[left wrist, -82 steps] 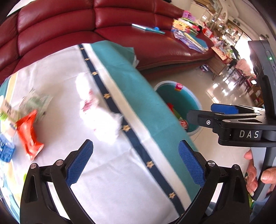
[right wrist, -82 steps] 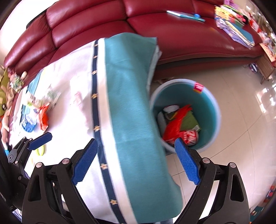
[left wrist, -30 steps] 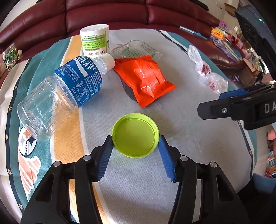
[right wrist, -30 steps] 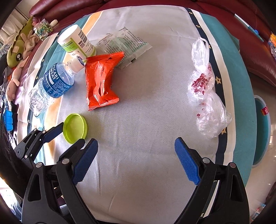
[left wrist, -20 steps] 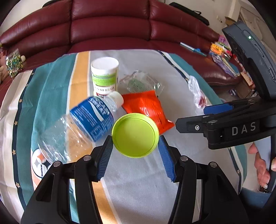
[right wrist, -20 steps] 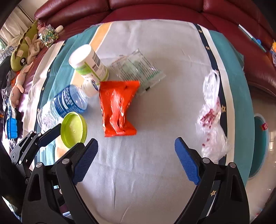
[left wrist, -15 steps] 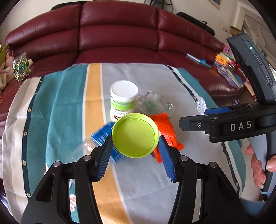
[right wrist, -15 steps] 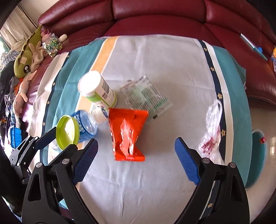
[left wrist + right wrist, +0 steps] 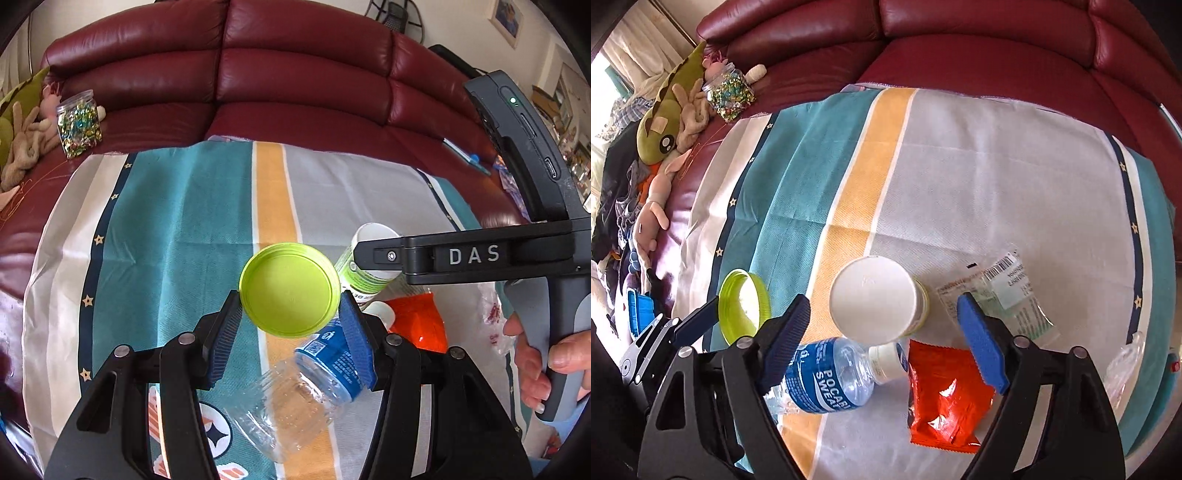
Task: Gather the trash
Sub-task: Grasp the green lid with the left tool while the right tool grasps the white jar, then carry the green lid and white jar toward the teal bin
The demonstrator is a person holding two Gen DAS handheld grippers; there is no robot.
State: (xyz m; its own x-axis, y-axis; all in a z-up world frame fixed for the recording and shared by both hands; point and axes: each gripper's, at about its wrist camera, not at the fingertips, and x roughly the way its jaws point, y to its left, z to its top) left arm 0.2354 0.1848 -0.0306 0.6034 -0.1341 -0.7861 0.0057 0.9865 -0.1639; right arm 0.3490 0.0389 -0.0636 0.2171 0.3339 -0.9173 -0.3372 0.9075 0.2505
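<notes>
From the left wrist, our left gripper [image 9: 290, 317] pinches the green lid [image 9: 289, 289] by its rim, lifted above the striped cloth [image 9: 177, 236]; it looks light, stiff, slick. From the right wrist, our right gripper [image 9: 886, 339] hangs spread over the white canister [image 9: 875, 299], with 1 bottle [image 9: 827, 380] and orange wrapper [image 9: 945, 391] below, red sofa [image 9: 960, 44] behind.

Lime-green lid [image 9: 289, 293] at frame centre; teal, orange and grey striped cloth [image 9: 979, 184] with navy starred bands; blue-labelled clear bottle [image 9: 827, 380]; orange-red wrapper [image 9: 945, 398] lower right; white-capped, seemingly green-labelled canister [image 9: 875, 299].
</notes>
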